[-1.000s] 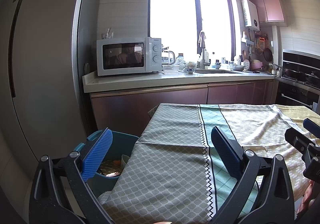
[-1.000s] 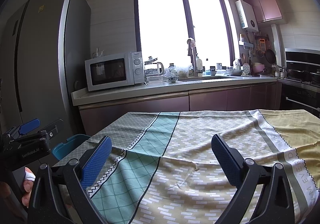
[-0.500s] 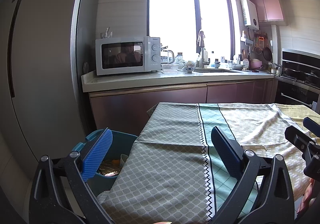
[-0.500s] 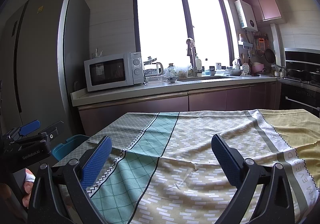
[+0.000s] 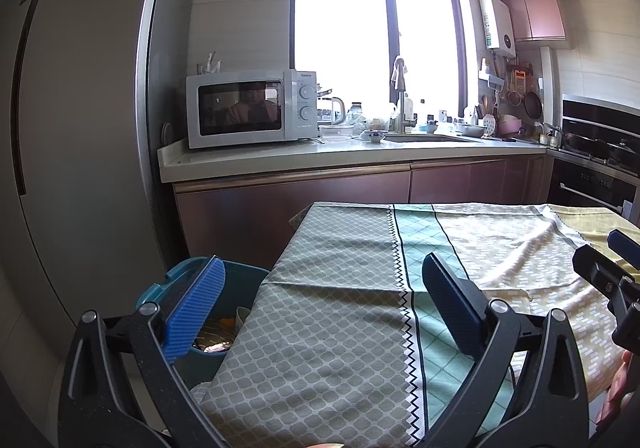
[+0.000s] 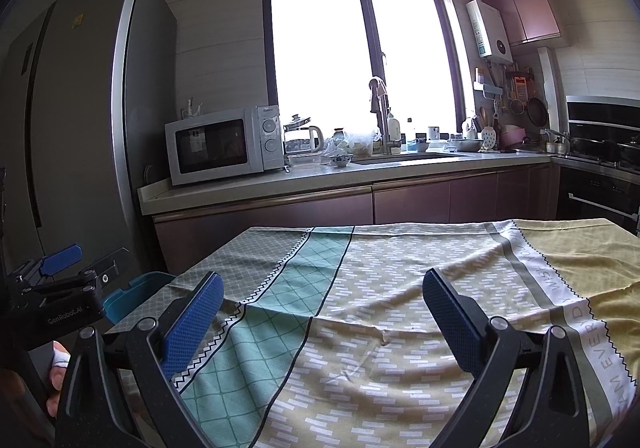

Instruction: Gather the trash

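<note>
1. The left gripper (image 5: 320, 296) was held with its jaws wide apart and nothing between them, above the tablecloth (image 5: 340, 312).
2. The right gripper (image 6: 322, 306) was also spread wide and empty, over the same tablecloth.
3. The teal trash bin (image 5: 240, 280) was seen on the floor just beside the tablecloth's left edge, with some scraps inside.
4. A microwave (image 5: 250, 114) was placed on the counter (image 5: 360, 156) behind the tablecloth.

The left hand-held gripper (image 5: 320, 306) hangs wide open over the tablecloth (image 5: 344, 312) (teal bin (image 5: 244, 280) beside it).
</note>
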Available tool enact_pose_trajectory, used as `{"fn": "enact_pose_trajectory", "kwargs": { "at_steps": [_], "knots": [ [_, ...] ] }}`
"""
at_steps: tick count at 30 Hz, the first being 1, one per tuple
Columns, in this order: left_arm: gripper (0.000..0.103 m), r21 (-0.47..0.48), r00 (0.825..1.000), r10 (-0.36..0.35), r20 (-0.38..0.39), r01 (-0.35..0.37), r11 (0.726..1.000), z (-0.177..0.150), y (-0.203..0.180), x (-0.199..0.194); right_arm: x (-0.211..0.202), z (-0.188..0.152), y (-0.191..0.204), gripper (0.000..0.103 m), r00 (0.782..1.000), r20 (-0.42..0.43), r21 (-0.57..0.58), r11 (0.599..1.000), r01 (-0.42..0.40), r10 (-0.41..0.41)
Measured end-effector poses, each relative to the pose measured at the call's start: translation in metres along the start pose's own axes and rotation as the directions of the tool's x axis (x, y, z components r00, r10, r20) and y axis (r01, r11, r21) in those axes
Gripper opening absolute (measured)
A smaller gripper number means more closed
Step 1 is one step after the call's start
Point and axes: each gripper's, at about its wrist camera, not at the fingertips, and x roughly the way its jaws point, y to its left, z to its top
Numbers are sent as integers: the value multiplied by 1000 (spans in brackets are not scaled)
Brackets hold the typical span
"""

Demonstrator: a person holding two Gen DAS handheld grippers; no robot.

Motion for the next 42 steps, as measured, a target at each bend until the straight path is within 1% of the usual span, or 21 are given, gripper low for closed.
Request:
{"fn": "enact_pose_trajectory", "kwargs": {
  "at_steps": [16,42],
  "knots": [
    [97,-1,1000,-20,-18,20,1000,-1,-4,12,4,1,-3,96,1000,-10,5,1000,9,-9],
    [97,4,999,-24,-28,24,1000,-5,-11,23,7,-2,-5,96,1000,-18,6,1000,15,-15]
  ]
}}
